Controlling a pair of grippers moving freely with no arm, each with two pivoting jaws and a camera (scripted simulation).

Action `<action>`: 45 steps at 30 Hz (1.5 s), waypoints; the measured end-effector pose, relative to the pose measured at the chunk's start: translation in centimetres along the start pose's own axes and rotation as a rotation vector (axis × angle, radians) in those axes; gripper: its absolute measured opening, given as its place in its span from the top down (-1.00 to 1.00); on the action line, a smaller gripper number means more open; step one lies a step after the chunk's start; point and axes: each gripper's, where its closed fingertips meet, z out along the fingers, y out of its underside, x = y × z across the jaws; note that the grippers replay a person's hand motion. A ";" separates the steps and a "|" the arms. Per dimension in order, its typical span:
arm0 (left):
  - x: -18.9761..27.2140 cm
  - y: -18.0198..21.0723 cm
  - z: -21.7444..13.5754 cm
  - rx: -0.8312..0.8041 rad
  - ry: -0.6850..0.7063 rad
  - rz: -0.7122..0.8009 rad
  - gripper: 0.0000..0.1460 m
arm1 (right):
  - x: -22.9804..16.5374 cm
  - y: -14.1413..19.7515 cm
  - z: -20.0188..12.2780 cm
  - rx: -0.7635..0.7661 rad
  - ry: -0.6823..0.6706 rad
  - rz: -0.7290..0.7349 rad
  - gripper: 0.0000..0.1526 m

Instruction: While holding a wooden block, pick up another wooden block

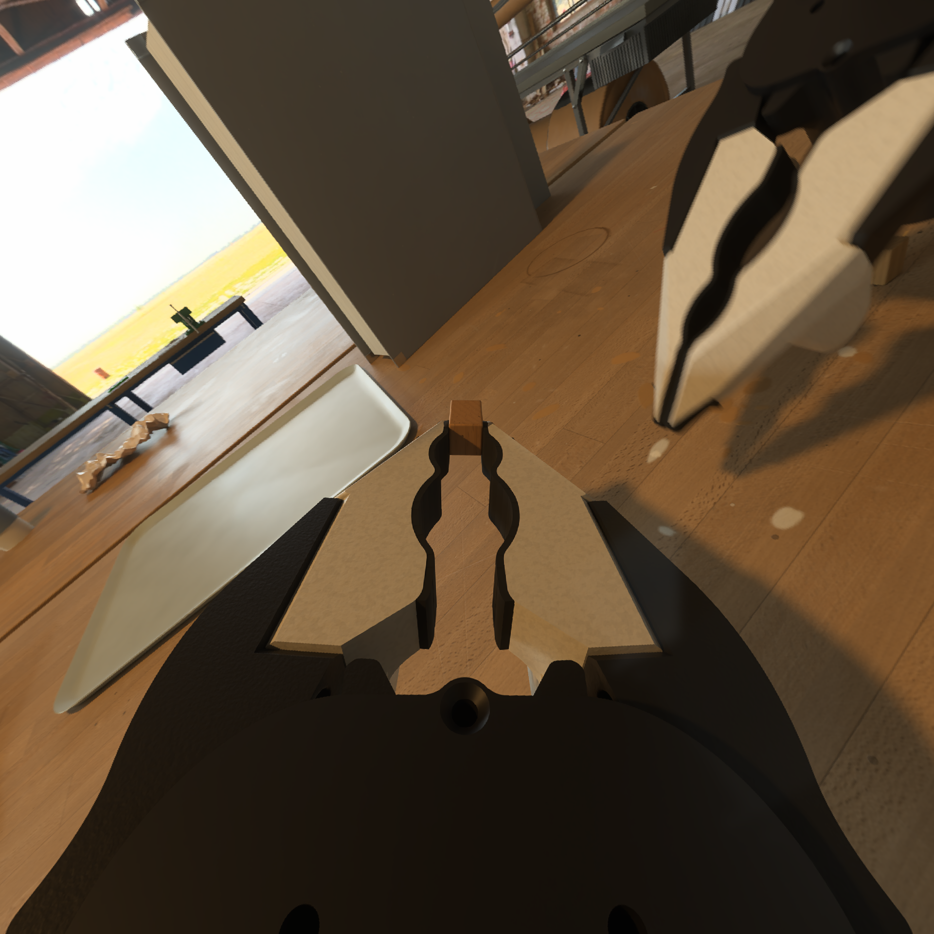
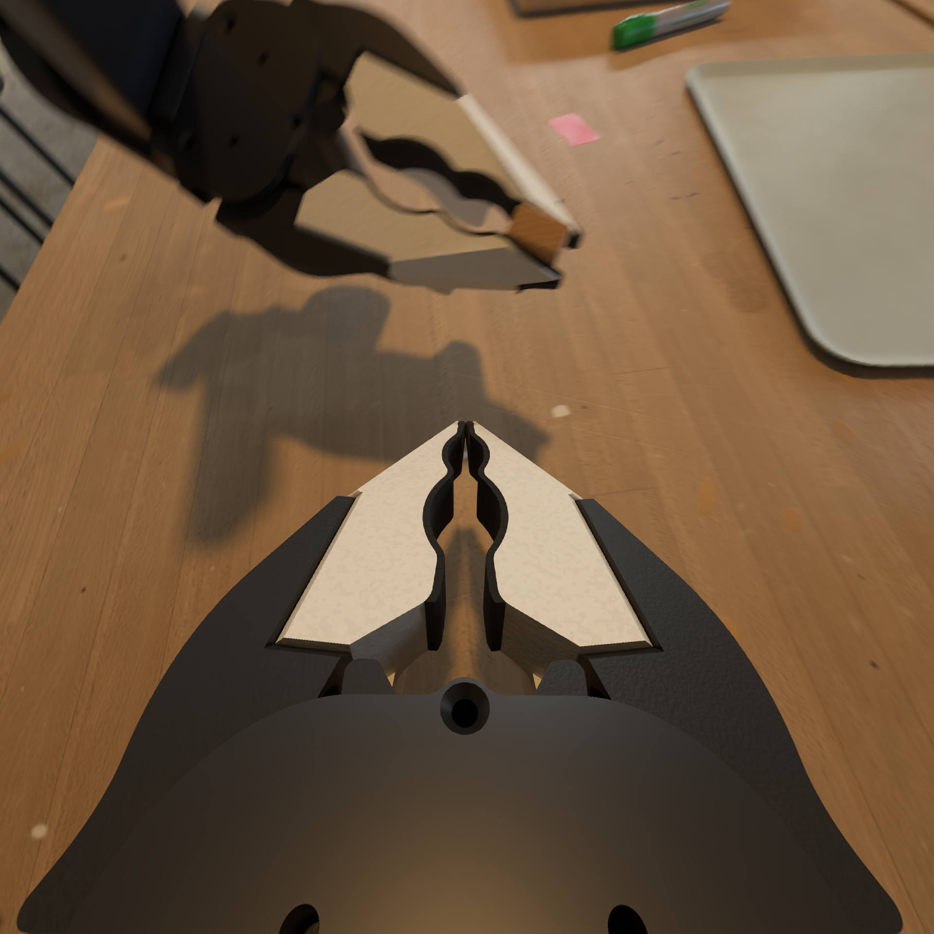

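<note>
Our left gripper (image 1: 466,429) pinched a small wooden block (image 1: 465,427) at its fingertips; our right gripper (image 2: 465,427) was closed, empty. We judged the block light, rigid, best squeezed across flat faces.

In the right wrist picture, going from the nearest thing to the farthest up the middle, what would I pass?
Right claw → left claw holding a block → pink slip → green marker.

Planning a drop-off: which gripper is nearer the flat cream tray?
Left. The left gripper, shut on a small wooden block, sits beside the flat cream tray; the right gripper is farther off over bare table.
</note>
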 end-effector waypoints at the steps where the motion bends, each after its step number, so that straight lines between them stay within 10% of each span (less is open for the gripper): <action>1: 0.0 0.0 0.0 0.000 -0.011 0.006 0.85 | 0.9 -0.3 -0.5 0.023 0.021 0.031 1.00; 17: -0.3 -0.1 0.3 0.004 -0.052 0.036 0.85 | 5.8 -1.2 -20.7 0.861 0.131 0.256 1.00; 28: 0.8 0.3 1.0 -0.031 -0.017 0.116 0.85 | 2.4 10.5 -14.9 -0.125 0.050 0.084 0.72; 45: 1.0 0.3 0.9 -0.026 -0.010 0.128 0.85 | 2.4 12.7 -12.1 -0.271 0.078 0.028 0.79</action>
